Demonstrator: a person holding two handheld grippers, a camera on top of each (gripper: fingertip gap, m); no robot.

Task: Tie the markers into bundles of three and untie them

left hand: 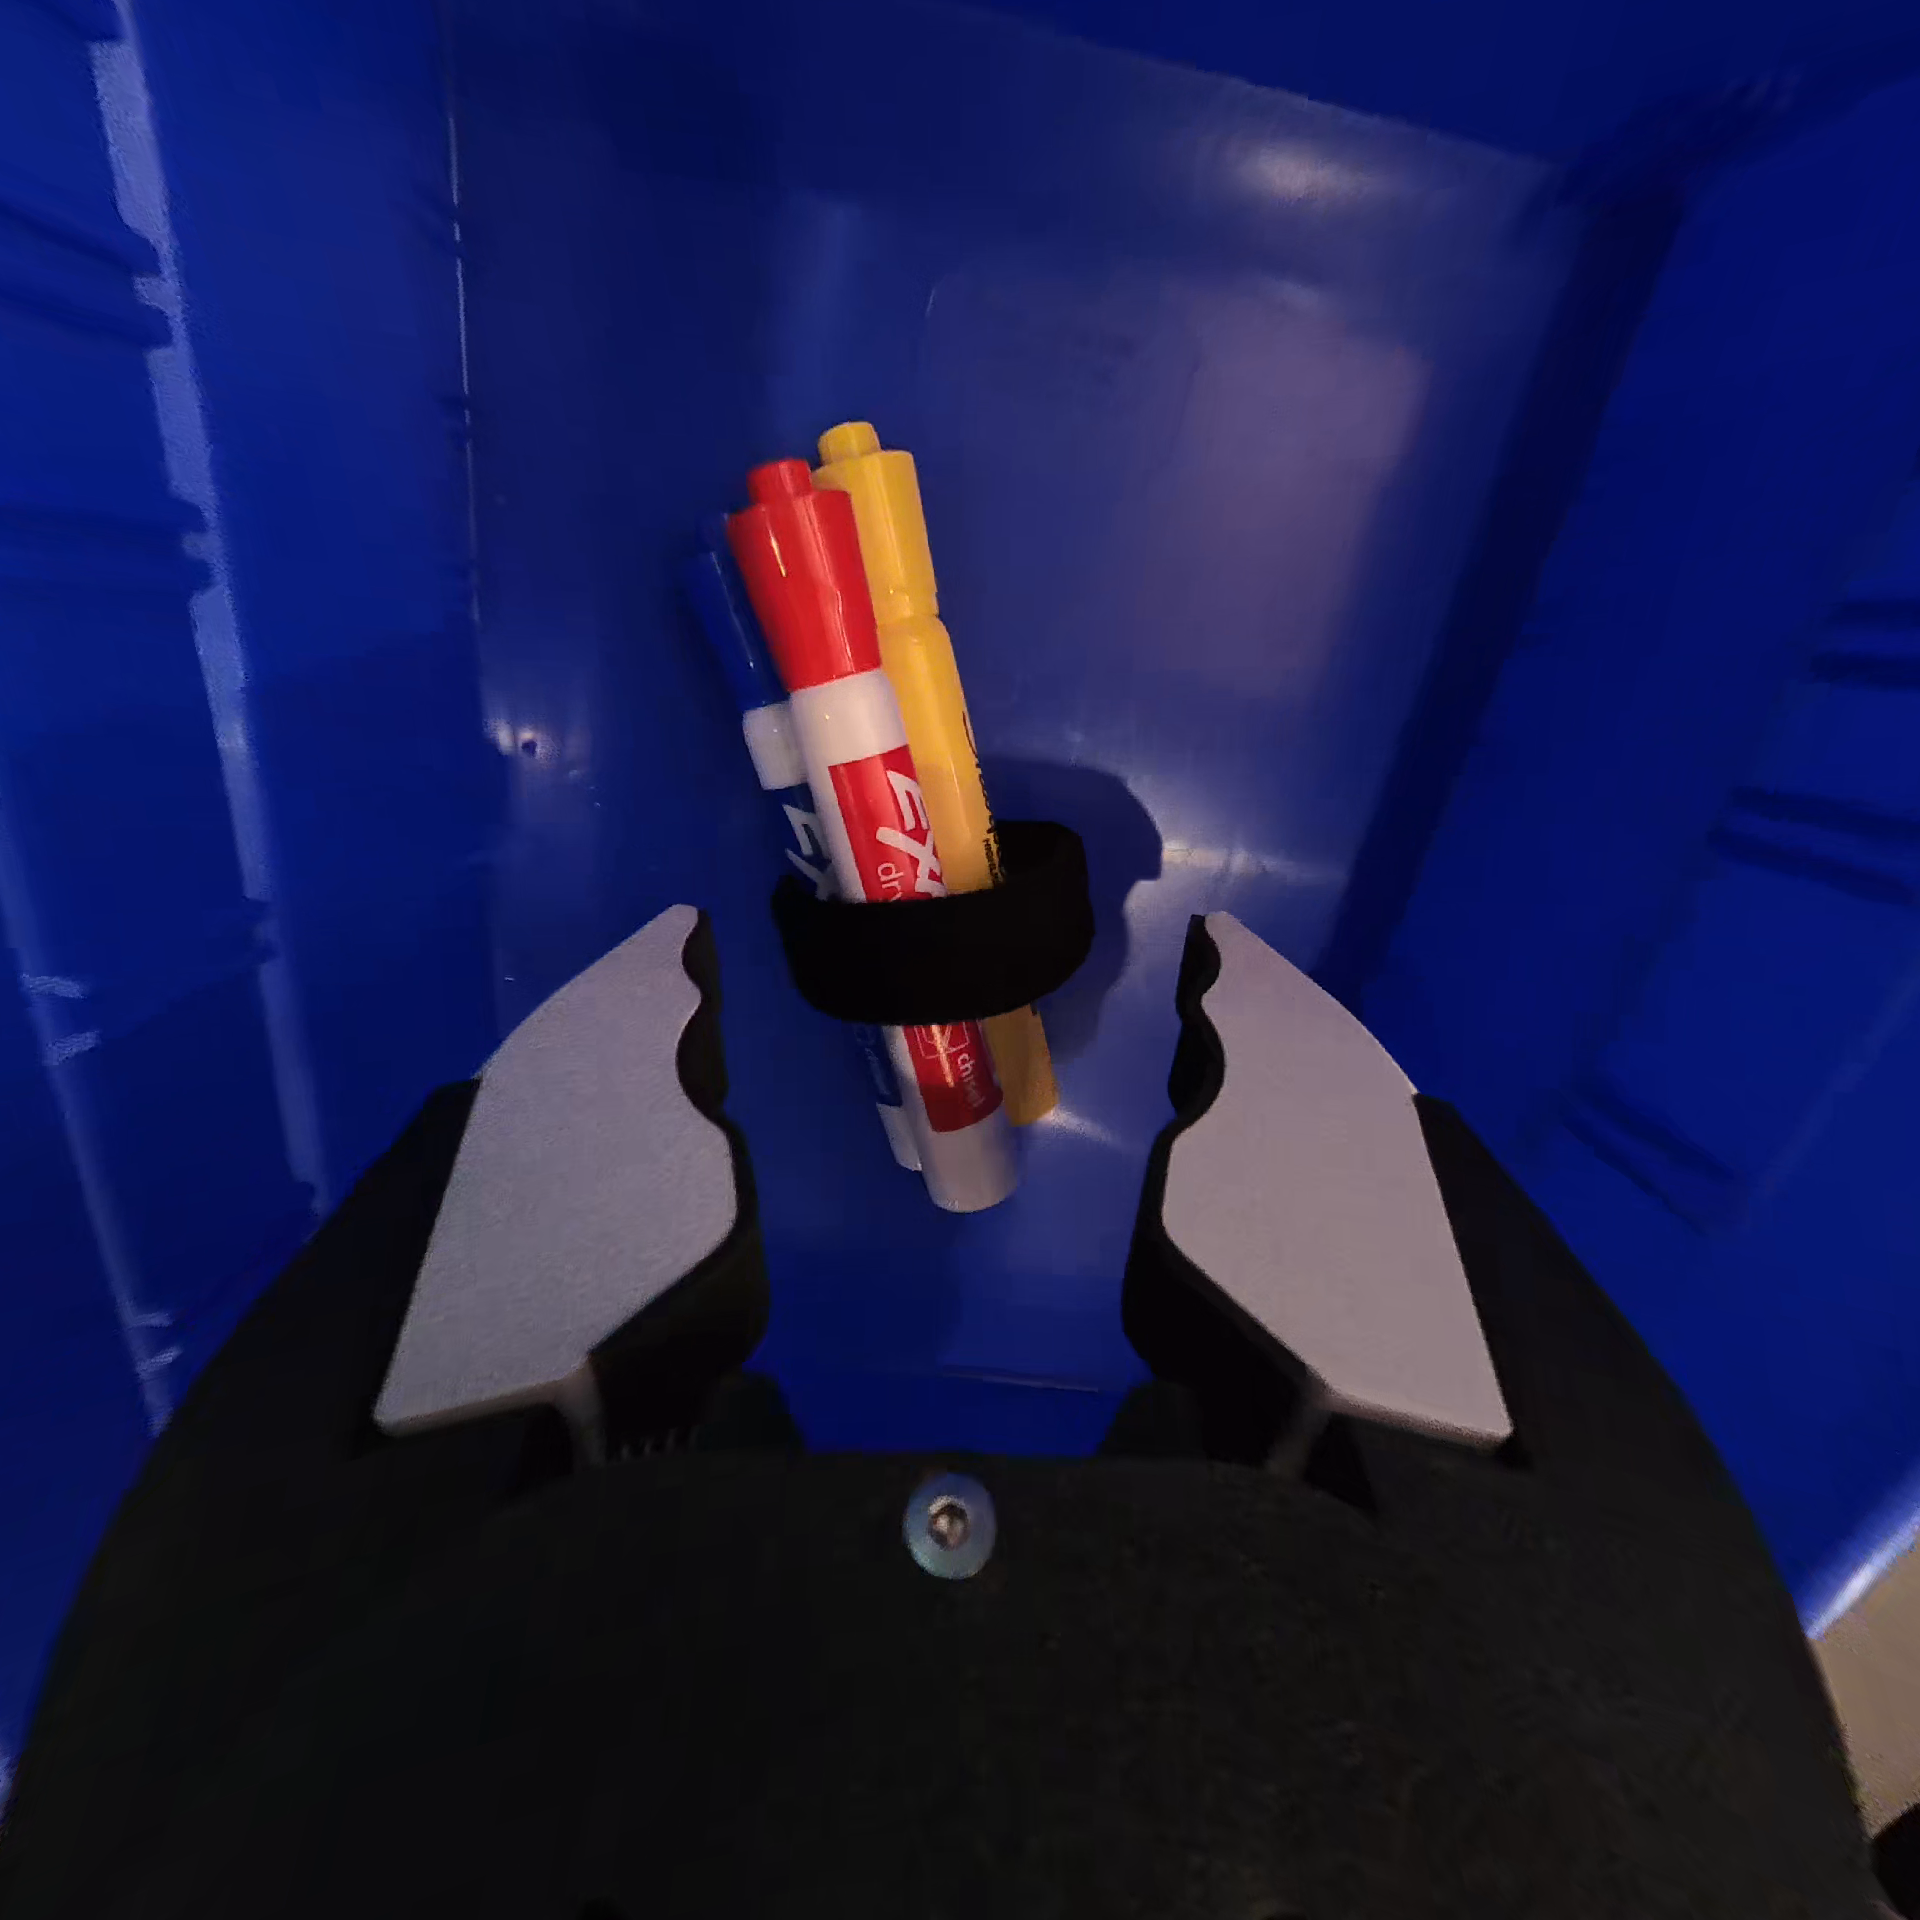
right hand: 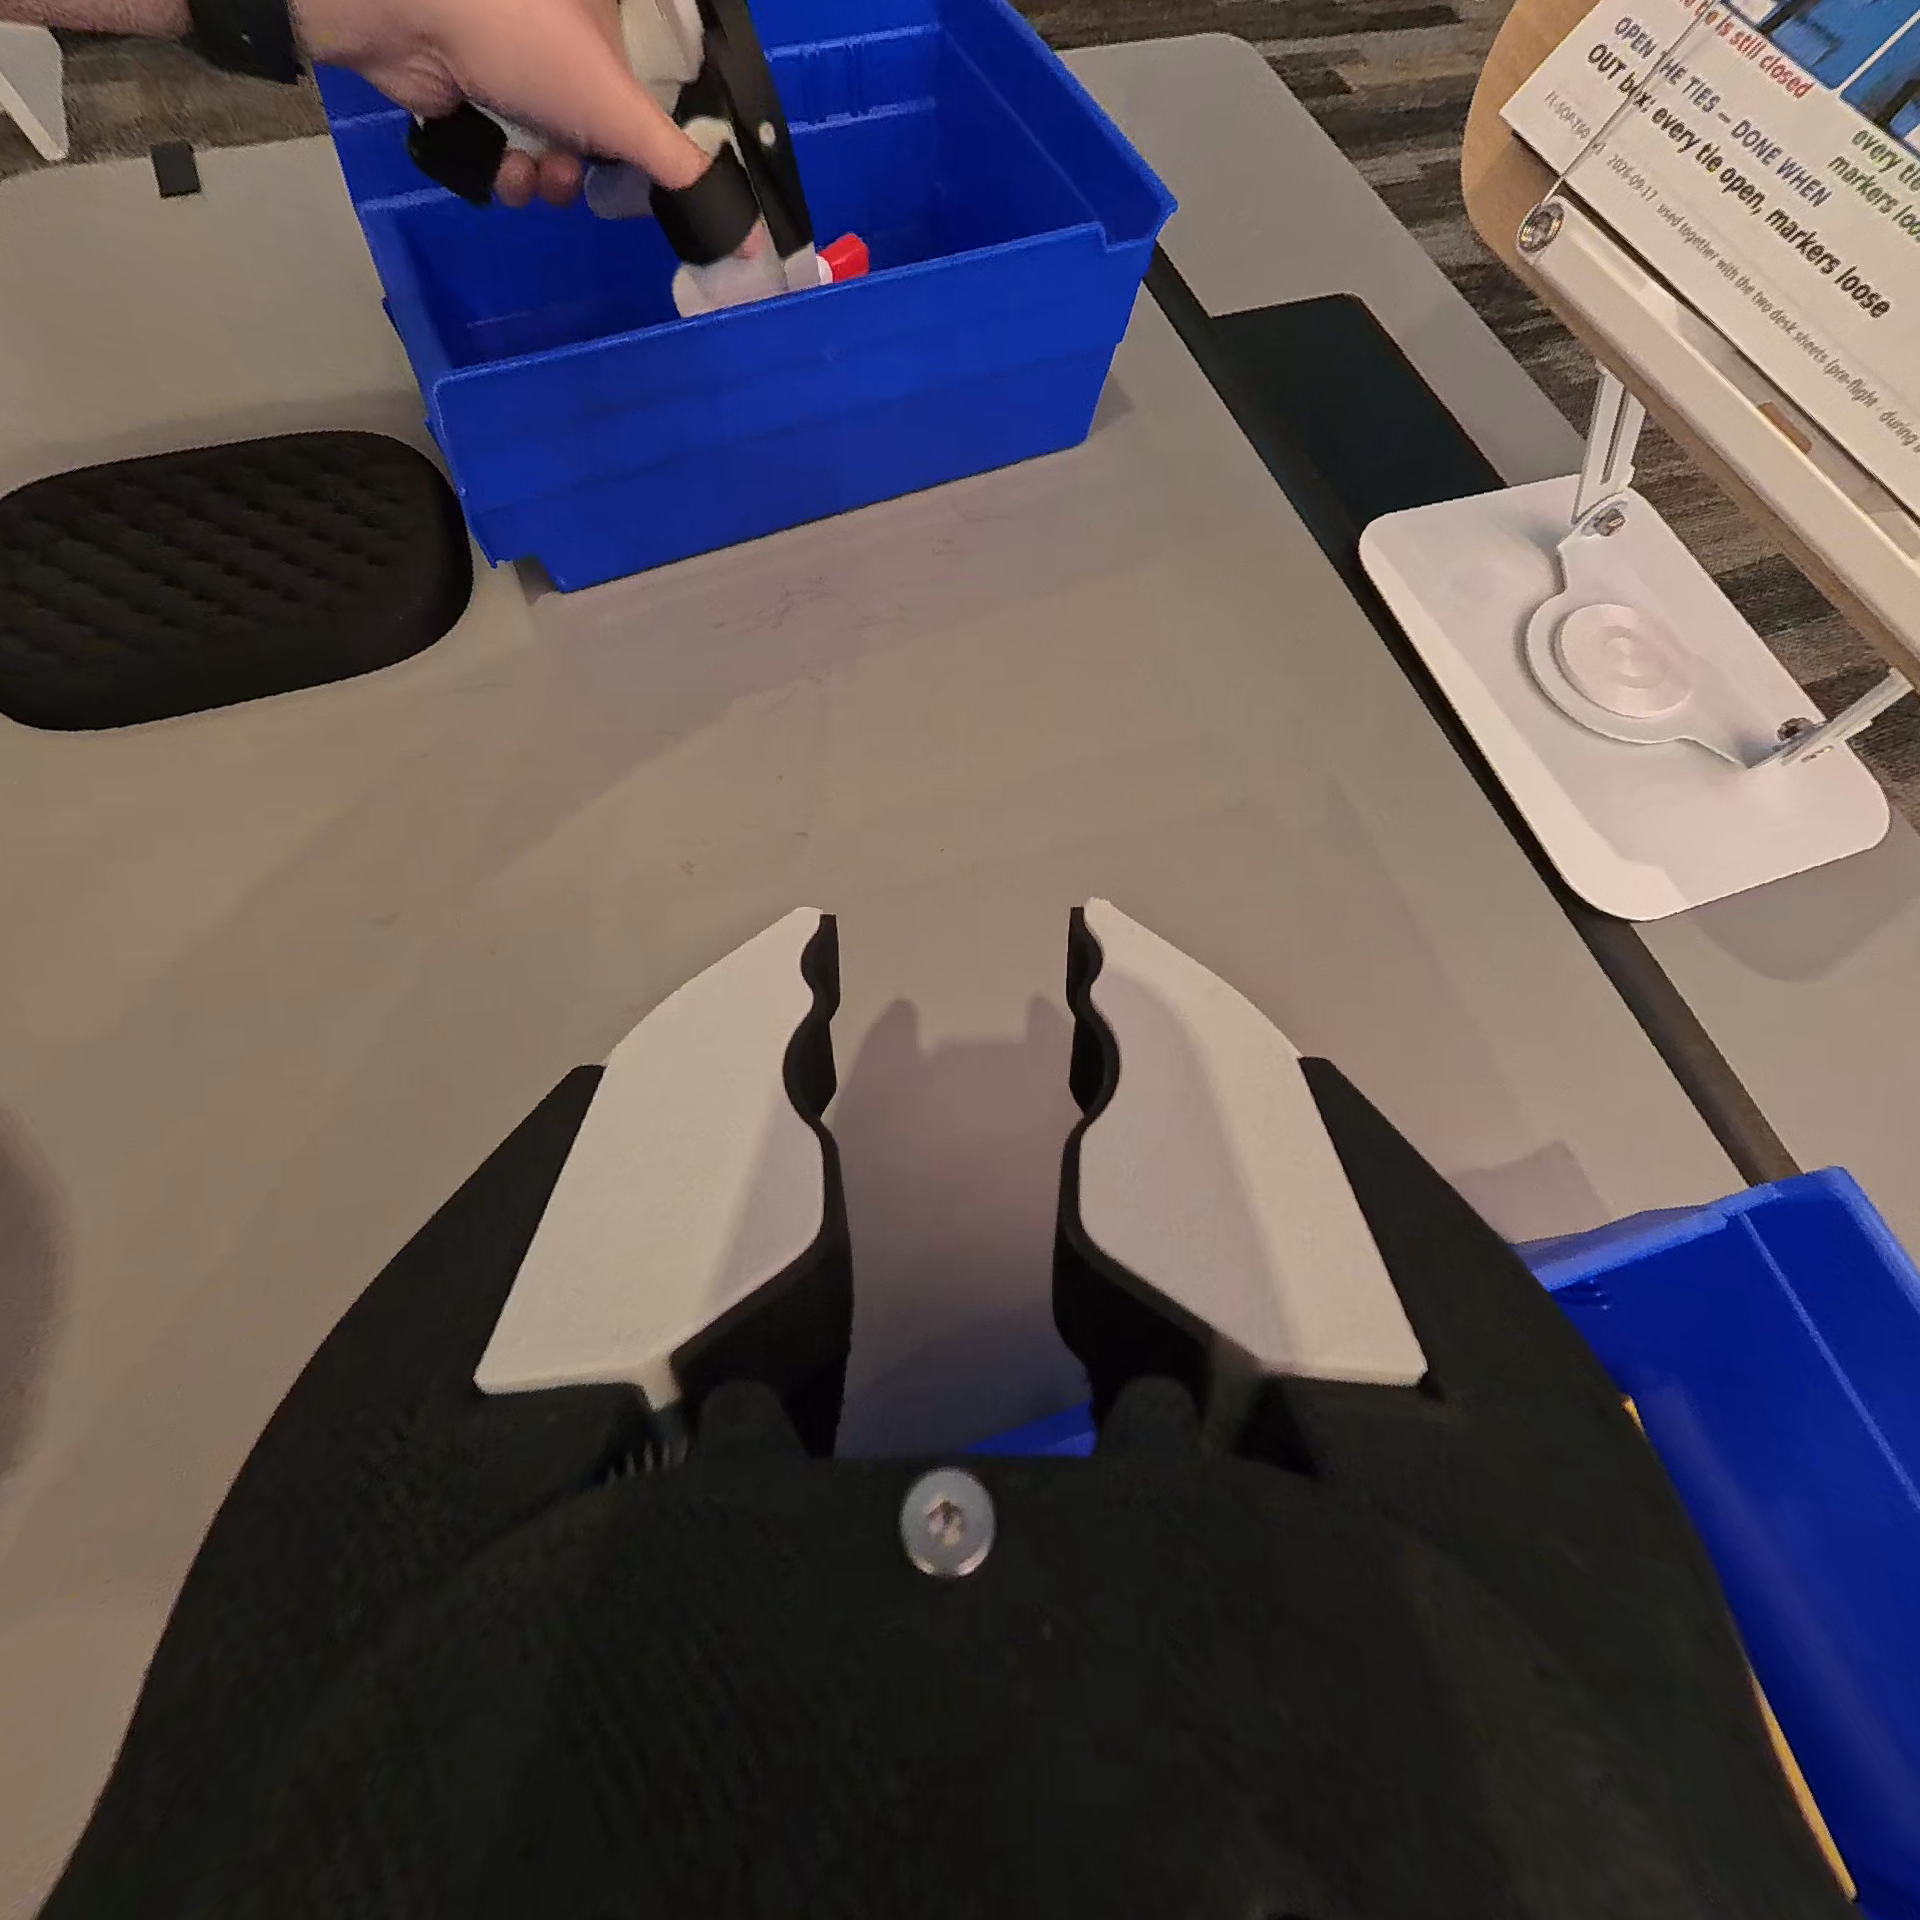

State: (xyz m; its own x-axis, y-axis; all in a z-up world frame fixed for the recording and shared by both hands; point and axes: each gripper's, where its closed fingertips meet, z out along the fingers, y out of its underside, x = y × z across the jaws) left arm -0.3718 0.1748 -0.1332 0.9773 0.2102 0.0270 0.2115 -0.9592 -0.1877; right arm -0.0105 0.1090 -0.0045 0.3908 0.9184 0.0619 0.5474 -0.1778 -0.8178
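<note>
A bundle of three markers, red (left hand: 831, 634), yellow (left hand: 904, 623) and blue (left hand: 732, 634), lies on the floor of a blue bin (left hand: 1299, 520), held by a black strap (left hand: 925, 951). My left gripper (left hand: 951, 925) is open inside the bin, its fingers either side of the strap and apart from it. In the right wrist view the left gripper (right hand: 748, 275) reaches into the far blue bin (right hand: 769, 416), with a red marker cap (right hand: 844, 258) beside it. My right gripper (right hand: 951, 920) is open and empty above the grey table (right hand: 935, 727).
A black padded mat (right hand: 208, 571) lies at the left of the table. A white stand (right hand: 1621, 696) holding an instruction sheet (right hand: 1756, 166) sits at the right edge. A second blue bin (right hand: 1766, 1403) is at the near right. A person's hand (right hand: 499, 73) holds the left gripper. Spacing between my two grippers at the tips: around 40 cm.
</note>
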